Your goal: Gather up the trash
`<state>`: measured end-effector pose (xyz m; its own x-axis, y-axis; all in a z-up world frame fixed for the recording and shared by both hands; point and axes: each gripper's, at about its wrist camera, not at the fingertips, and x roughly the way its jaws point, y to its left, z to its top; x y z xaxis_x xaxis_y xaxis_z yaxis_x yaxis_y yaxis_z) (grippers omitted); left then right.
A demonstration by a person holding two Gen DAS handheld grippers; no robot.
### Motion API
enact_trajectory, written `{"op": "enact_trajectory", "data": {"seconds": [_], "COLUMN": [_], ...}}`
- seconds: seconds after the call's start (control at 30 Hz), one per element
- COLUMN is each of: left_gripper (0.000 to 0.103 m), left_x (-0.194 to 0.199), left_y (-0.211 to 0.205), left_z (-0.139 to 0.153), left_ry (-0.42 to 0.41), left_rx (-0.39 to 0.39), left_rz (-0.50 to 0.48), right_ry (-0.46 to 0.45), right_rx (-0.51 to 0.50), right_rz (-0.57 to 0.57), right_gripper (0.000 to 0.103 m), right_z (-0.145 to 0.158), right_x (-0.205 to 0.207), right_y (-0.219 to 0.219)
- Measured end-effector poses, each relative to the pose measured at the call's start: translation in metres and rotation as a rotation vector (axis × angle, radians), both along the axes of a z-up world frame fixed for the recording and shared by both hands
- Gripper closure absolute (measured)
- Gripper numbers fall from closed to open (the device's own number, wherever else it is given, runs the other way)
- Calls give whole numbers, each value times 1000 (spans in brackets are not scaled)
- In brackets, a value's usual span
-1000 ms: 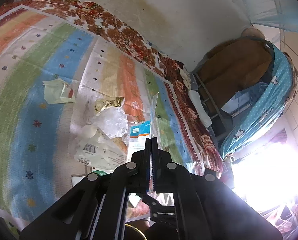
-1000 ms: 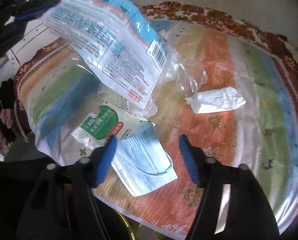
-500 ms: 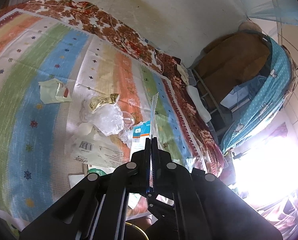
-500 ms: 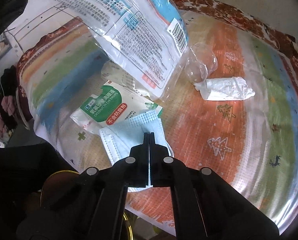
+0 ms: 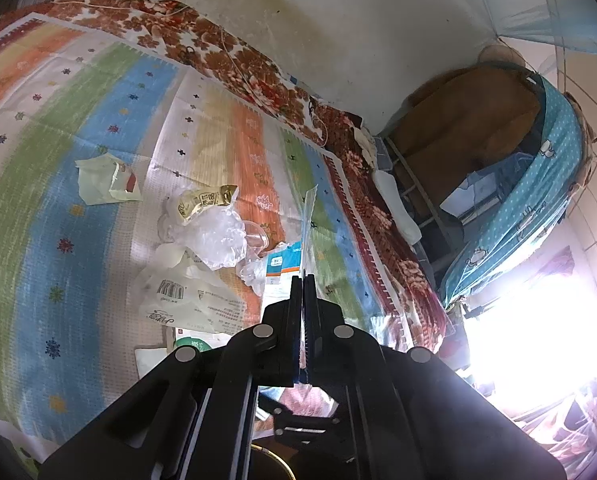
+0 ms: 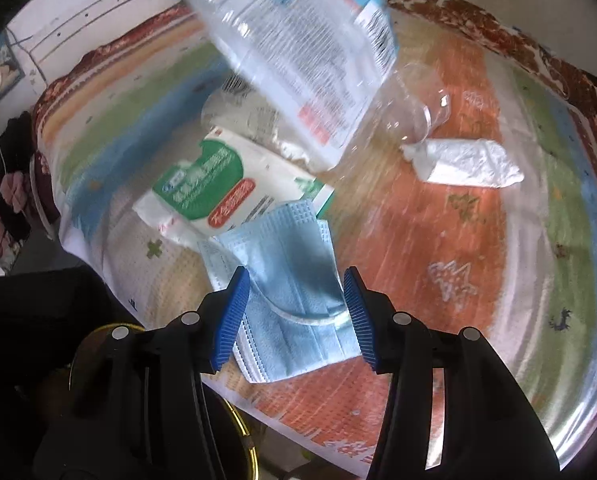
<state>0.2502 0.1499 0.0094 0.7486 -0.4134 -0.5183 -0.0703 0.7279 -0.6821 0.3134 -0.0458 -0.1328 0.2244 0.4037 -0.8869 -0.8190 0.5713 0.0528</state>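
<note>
**Two grippers, one striped mat, a scatter of trash**

While one striped mat (image 5: 110, 128) carries the litter, the left gripper (image 5: 303, 292) has its jaws pressed together on one clear printed bag (image 6: 298, 36), held above the mat. One green-and-white packet (image 6: 214, 184) lies flat, its corner under one blue face mask (image 6: 290, 280). The right gripper (image 6: 296, 312) hangs over that mask, jaws apart, one blue pad on each side. One rolled white tissue (image 6: 462, 162) lies apart, beside one clear cup (image 6: 422, 110).
</note>
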Motion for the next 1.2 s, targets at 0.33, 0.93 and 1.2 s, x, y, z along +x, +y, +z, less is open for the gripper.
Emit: {"op": "enact_trajectory", "data": {"seconds": [0.33, 0.93, 1.2], "left_gripper": [103, 103, 103], "left_x": [-5, -71, -102], "left_y": [-1, -27, -40], "left_z": [6, 57, 69], "left_ry": [-20, -100, -136], "left_rx": [-3, 139, 158], "left_rz": [-7, -36, -72], "right_ry": [-9, -32, -59], "right_rx": [16, 119, 196], "right_rz": [-14, -115, -186], "right_gripper": [94, 94, 94], "right_z": [5, 96, 129], "right_x": [-7, -54, -76], "right_y": [-3, -35, -61]}}
